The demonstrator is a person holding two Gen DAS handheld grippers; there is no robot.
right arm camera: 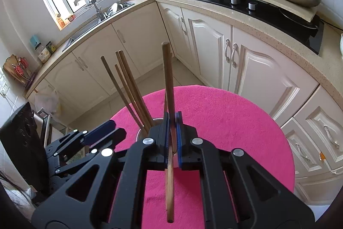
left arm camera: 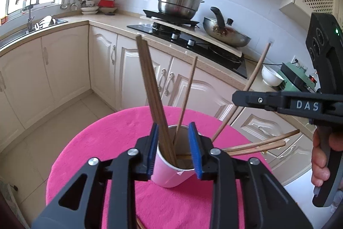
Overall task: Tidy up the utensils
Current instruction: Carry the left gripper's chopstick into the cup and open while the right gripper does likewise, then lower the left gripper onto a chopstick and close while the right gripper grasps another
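Note:
A pink paper cup [left arm camera: 166, 173] stands on a round table with a pink cloth [left arm camera: 96, 143]. Several wooden chopsticks [left arm camera: 150, 87] stand in the cup. My left gripper [left arm camera: 174, 149] is shut on the cup, its blue pads on either side of the rim. My right gripper [right arm camera: 172, 132] is shut on a single chopstick [right arm camera: 168, 83] and holds it just above the cup [right arm camera: 143, 132]. In the left wrist view the right gripper [left arm camera: 235, 98] comes in from the right with that chopstick [left arm camera: 255, 76] slanting down towards the cup. More chopsticks [left arm camera: 261, 144] lie across the cloth to the cup's right.
Cream kitchen cabinets [right arm camera: 214, 40] run behind the table. A black hob [left arm camera: 193, 42] holds a steel pot [left arm camera: 179, 2] and a wok [left arm camera: 225, 32]. A sink [left arm camera: 32, 29] sits under the window. A white bowl [left arm camera: 271, 75] stands on the counter at right.

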